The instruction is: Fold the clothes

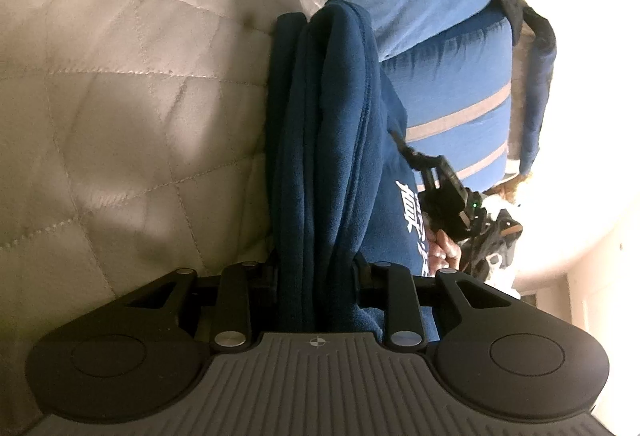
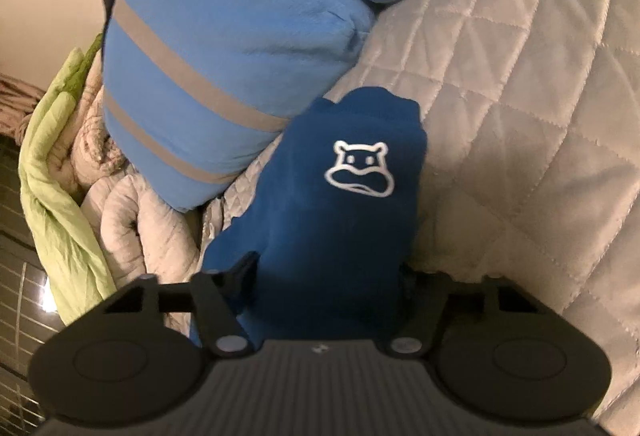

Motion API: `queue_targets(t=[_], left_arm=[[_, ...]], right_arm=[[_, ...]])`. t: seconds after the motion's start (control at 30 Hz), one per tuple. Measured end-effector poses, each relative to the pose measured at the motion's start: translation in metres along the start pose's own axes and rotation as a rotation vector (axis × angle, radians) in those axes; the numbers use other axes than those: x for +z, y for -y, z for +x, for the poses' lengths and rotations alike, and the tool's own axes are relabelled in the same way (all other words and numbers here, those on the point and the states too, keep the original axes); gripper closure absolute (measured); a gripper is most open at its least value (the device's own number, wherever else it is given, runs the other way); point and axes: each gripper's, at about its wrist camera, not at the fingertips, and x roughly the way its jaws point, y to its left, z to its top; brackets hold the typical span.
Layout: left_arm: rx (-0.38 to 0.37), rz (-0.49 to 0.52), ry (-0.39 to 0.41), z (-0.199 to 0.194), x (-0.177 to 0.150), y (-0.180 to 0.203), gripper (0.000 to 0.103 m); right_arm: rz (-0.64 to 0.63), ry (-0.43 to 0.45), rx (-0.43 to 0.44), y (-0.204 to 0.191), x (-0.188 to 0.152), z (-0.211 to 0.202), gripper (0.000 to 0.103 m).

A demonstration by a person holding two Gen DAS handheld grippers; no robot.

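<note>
Clamping bunched folds of the navy garment (image 1: 320,156) mid-frame, the left hand-held gripper (image 1: 316,268) hangs over the quilted bed (image 1: 120,96). Right hand-held gripper (image 2: 324,276) pinches the same cloth, hippo logo (image 2: 360,170) showing, striped blue pillow (image 2: 208,76) upper left.

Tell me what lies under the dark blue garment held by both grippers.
Under the dark blue garment lies the quilted beige bedspread, with a blue grey-striped pillow behind it. The left gripper and right gripper clamp bunched cloth; whatever lies directly beneath it is covered.
</note>
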Motion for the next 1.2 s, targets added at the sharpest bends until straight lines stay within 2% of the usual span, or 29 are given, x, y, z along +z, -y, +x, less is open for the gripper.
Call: queue_targets(t=[0.03,0.13,0.23,0.4,0.53,0.8,1.0,1.07,1.1,1.17,1.2], left_arm=[[0.005,-0.005,0.002,0.0,0.0,0.001,0.074],[0.026,-0.014,0.01,-0.001,-0.002,0.004,0.075],[0.056,-0.019,0.032,-0.006,-0.006,0.011,0.077],[0.107,0.027,0.067,-0.017,-0.013,0.04,0.079],[0.119,0.077,0.09,-0.031,-0.02,0.064,0.079],[0.082,0.123,0.172,-0.08,-0.03,0.089,0.079],[0.075,0.182,0.279,-0.129,-0.017,0.121,0.079],[0.092,0.218,0.349,-0.147,-0.004,0.136,0.077],[0.112,0.236,0.393,-0.154,0.005,0.143,0.073],[0.224,0.292,0.489,-0.163,0.025,0.152,0.056],[0.303,0.279,0.536,-0.165,0.033,0.151,0.04]], right_arm=[[0.006,-0.001,-0.004,0.0,0.0,0.0,0.059],[0.012,0.003,-0.013,-0.005,-0.001,-0.002,0.065],[-0.016,0.028,-0.012,-0.021,-0.005,-0.012,0.069],[-0.062,0.069,-0.009,-0.048,-0.012,-0.028,0.075],[-0.099,0.102,-0.007,-0.07,-0.017,-0.04,0.076],[-0.178,0.117,0.027,-0.13,-0.023,-0.059,0.076],[-0.276,0.141,0.09,-0.201,-0.014,-0.05,0.077],[-0.323,0.155,0.116,-0.23,-0.007,-0.043,0.077],[-0.346,0.161,0.13,-0.244,-0.003,-0.04,0.076],[-0.397,0.186,0.133,-0.27,0.007,-0.028,0.07],[-0.433,0.214,0.08,-0.279,0.013,-0.015,0.04]])
